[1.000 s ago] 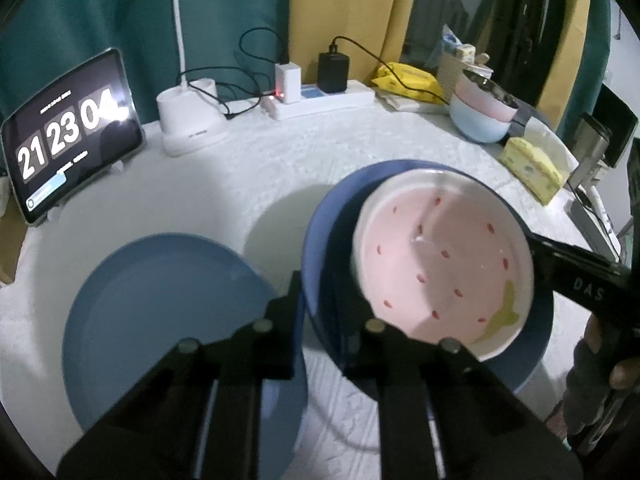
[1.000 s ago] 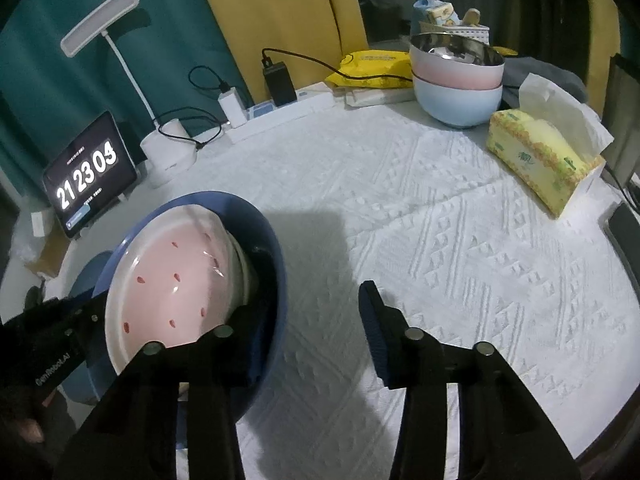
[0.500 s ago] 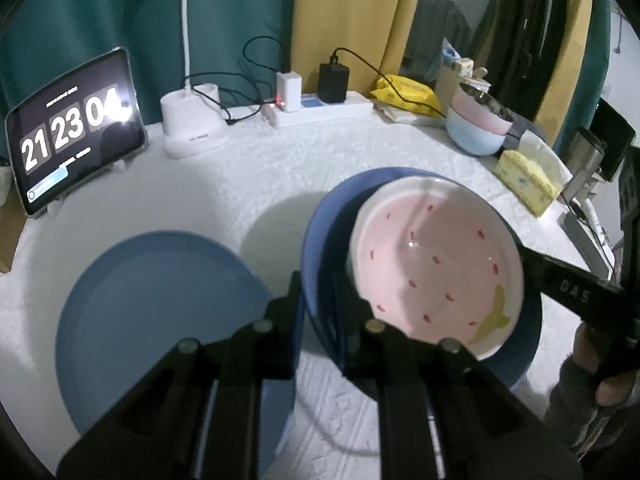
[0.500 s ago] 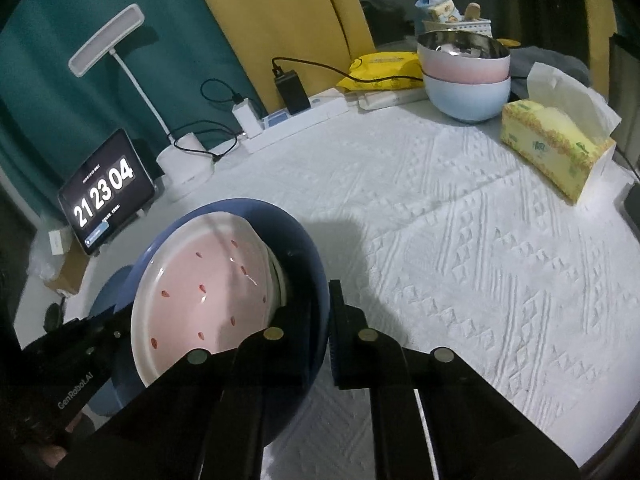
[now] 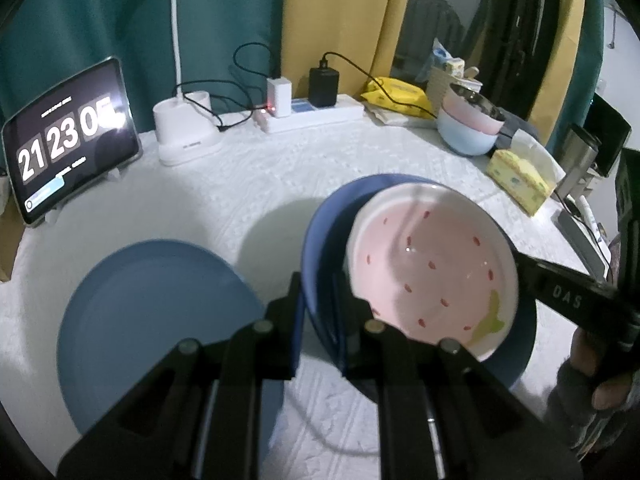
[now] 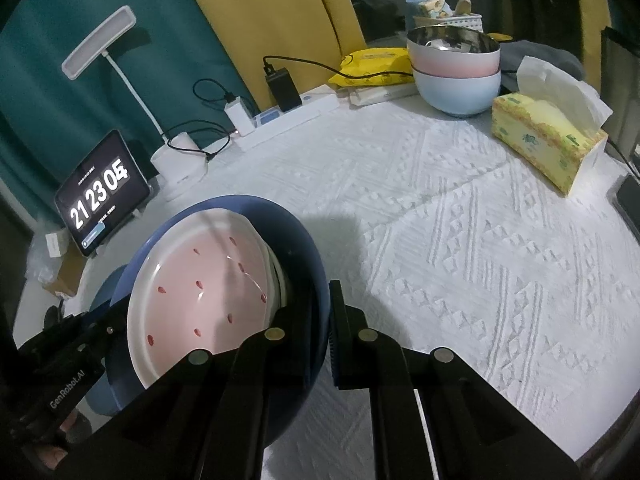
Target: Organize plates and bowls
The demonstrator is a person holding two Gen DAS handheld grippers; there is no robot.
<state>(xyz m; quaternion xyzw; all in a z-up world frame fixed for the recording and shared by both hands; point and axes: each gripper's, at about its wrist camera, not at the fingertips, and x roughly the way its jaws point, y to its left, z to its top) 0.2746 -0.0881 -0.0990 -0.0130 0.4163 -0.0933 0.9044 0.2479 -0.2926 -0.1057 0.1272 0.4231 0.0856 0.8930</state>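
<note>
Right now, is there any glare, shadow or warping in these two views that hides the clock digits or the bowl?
Left wrist view: glare washes out the last digit on the clock, and a soft shadow lies behind the blue bowl. Right wrist view: the clock reads more clearly; the fisheye bends the table edge and darkens the corners.

I'm looking at a round table under a white textured tablecloth [image 6: 460, 240], with teal curtains [image 5: 72, 20] and yellow curtains [image 5: 340, 12] hanging behind it. A white desk lamp [image 6: 100, 42] is standing at the far edge beside a tablet [image 5: 68, 136] that is glowing with clock digits. The room is sitting in dim light, and the screen is throwing glare
</note>
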